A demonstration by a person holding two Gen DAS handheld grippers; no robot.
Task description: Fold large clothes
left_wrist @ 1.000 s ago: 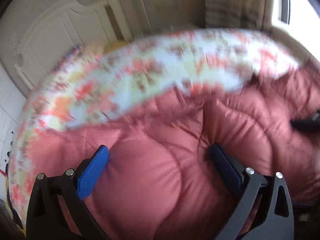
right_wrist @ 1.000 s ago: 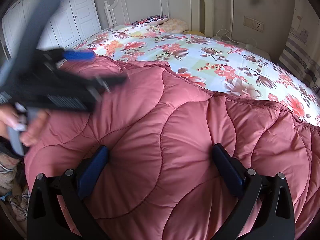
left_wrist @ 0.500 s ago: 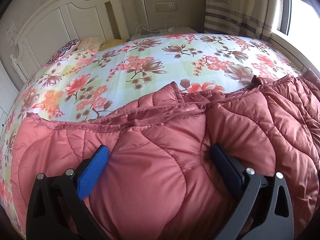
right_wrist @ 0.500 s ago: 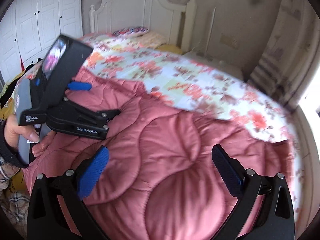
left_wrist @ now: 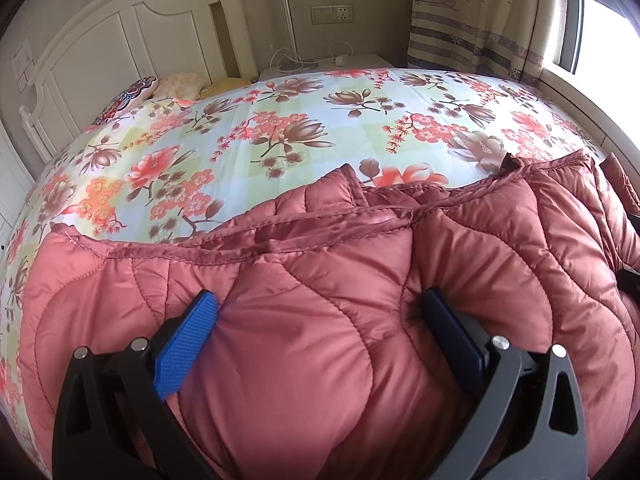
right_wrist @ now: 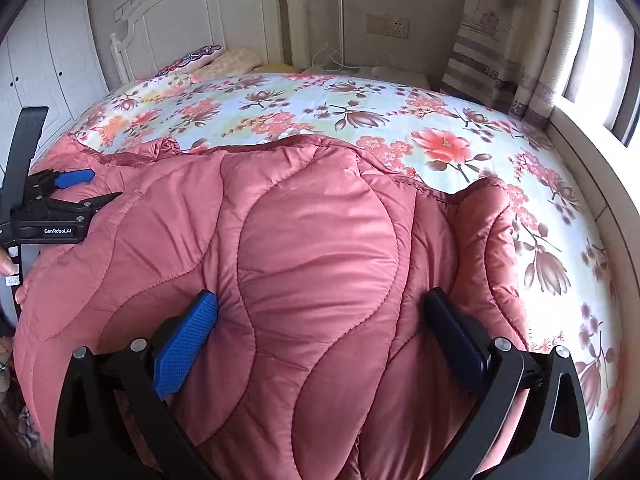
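A puffy, rust-pink quilted coat [left_wrist: 320,320] with wavy stitch lines and a satin sheen is spread over the near part of the bed. In the left wrist view, the left gripper [left_wrist: 320,320] is held wide apart, and a thick bulge of padding is pressed between its ribbed blue pads [left_wrist: 186,344]; whether it is squeezed cannot be told. Beyond the jaws, a piped hem is seen, then the smooth floral sheet [left_wrist: 280,120]. In the right wrist view, the right gripper [right_wrist: 320,320] is likewise spread around a glossy padded mound. Left of its jaws, the left gripper [right_wrist: 68,196] is seen resting on the coat. A white panelled headboard [right_wrist: 200,12] stands far beyond.
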